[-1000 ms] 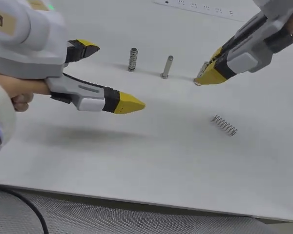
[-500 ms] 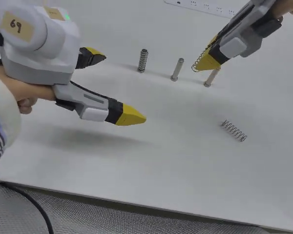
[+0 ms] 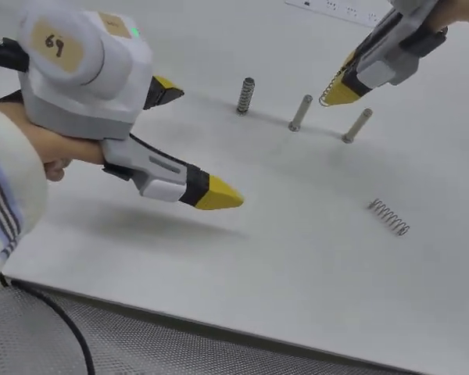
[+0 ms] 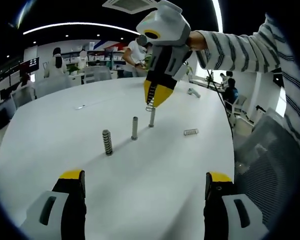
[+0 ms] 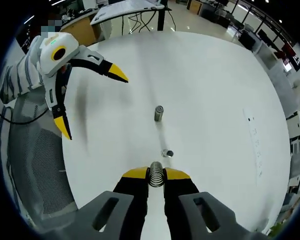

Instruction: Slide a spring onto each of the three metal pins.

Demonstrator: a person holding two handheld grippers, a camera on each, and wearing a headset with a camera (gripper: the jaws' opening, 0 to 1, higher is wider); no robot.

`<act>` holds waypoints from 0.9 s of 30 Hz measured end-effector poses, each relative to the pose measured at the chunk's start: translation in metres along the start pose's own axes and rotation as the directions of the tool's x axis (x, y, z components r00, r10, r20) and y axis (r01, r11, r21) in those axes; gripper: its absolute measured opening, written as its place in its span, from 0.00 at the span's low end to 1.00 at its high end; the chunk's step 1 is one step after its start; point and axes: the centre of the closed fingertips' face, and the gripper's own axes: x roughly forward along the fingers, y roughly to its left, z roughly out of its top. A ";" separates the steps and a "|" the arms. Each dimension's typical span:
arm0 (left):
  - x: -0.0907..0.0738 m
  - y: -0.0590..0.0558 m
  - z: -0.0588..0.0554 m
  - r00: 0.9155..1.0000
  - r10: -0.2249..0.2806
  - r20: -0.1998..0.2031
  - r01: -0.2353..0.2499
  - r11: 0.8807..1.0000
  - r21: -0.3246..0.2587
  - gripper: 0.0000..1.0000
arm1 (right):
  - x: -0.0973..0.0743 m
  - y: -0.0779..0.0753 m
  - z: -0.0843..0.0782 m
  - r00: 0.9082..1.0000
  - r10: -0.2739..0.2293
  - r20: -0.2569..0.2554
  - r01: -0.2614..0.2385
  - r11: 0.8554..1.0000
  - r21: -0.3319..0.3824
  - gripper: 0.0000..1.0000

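Three metal pins stand in a row on the white table (image 3: 297, 258). The left pin (image 3: 245, 95) (image 4: 107, 142) (image 5: 159, 113) wears a spring. The middle pin (image 3: 301, 113) (image 4: 134, 128) (image 5: 167, 153) and the right pin (image 3: 357, 125) (image 4: 152, 117) are bare. My right gripper (image 3: 336, 94) (image 4: 157, 95) (image 5: 156, 174) is shut on a spring (image 3: 326, 95) (image 5: 156, 176), held above the table between the two bare pins. A loose spring (image 3: 388, 216) (image 4: 190, 132) lies nearer me on the right. My left gripper (image 3: 194, 143) (image 4: 145, 182) hovers wide open at the left, holding nothing.
A white power strip (image 3: 328, 9) lies along the table's far edge. A black cable (image 3: 47, 312) runs under the near edge at bottom left. In the left gripper view, people and desks fill the room behind the table.
My right gripper has lifted with the spring from down by the right pin, which now stands uncovered, and shifted up and left. The left gripper stays open. The head camera has shifted.
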 end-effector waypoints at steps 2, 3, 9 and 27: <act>-0.001 0.003 0.002 1.000 0.013 0.008 -0.013 1.000 -0.001 0.98 | 0.000 -0.004 0.003 1.000 -0.020 0.007 0.020 0.999 -0.029 0.08; -0.001 0.003 0.001 1.000 0.015 0.006 -0.015 1.000 0.002 0.98 | 0.001 -0.006 0.004 1.000 -0.025 0.006 0.025 0.999 -0.037 0.08; -0.004 0.011 -0.003 0.999 0.037 -0.005 -0.037 0.999 -0.001 0.98 | 0.009 -0.011 0.005 1.000 -0.020 -0.012 0.020 0.998 -0.054 0.08; -0.008 0.010 -0.001 0.999 0.045 -0.006 -0.045 0.999 0.019 0.98 | 0.027 -0.022 0.005 0.998 0.007 -0.057 -0.011 0.998 -0.068 0.08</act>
